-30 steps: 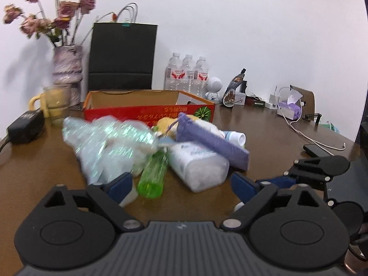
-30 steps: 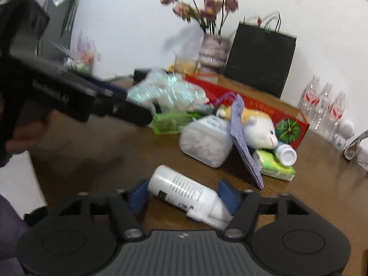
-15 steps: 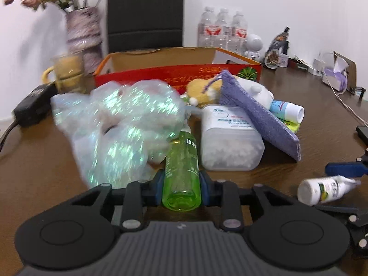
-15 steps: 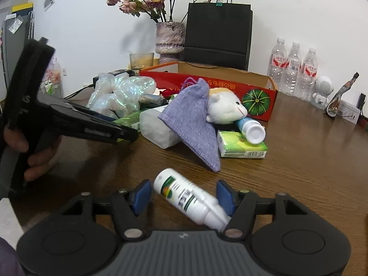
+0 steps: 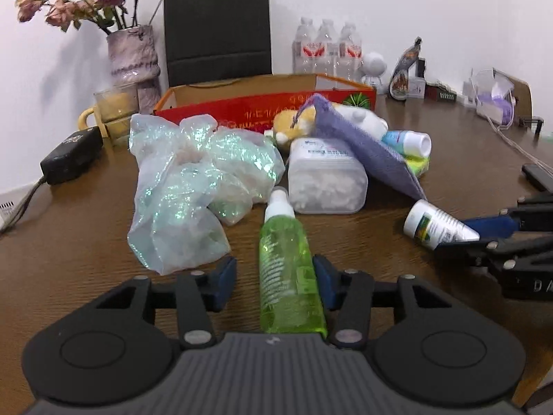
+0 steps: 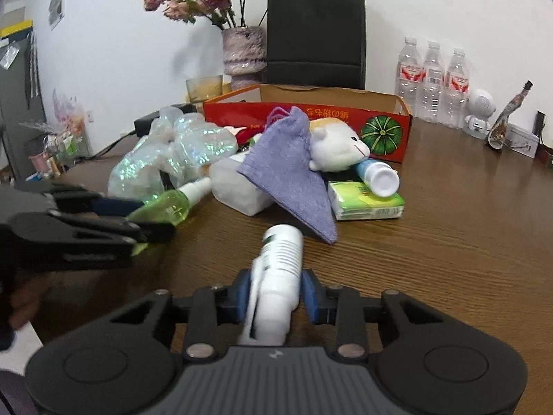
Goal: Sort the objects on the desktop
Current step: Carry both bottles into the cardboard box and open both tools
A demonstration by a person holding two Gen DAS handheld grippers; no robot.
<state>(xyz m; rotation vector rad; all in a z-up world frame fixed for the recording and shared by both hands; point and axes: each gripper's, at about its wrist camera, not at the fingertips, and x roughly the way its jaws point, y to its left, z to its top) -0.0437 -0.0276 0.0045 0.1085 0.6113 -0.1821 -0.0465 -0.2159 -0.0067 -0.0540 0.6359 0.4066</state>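
Red box [image 5: 262,110] at the back of the tabletop [image 5: 69,242]: inside hidden by its front wall, contents cannot be told. Clear tub [image 5: 326,180] in front of it, on its side, full of white bits. Glass mug [image 5: 115,109] beside the vase [image 5: 133,58]; the vase holds dried roses. Iridescent bag [image 5: 186,186] crumpled left of the tub.

Green bottle [image 5: 288,276]: translucent, white spray cap pointing at the pile, lying lengthwise between the left tongs [image 5: 274,280]. Right pad touches it, left pad stands off a gap; jaws opening slightly.

White bottle [image 6: 276,280]: ribbed cap forward, printed label, off the tabletop in the right tongs [image 6: 273,294], both blue pads against it, jaws closing.

Purple cloth [image 6: 290,173] drapes over tub and plush toy [image 6: 337,145]. Tissue pack [image 6: 366,200] under a blue-white tube [image 6: 378,173].
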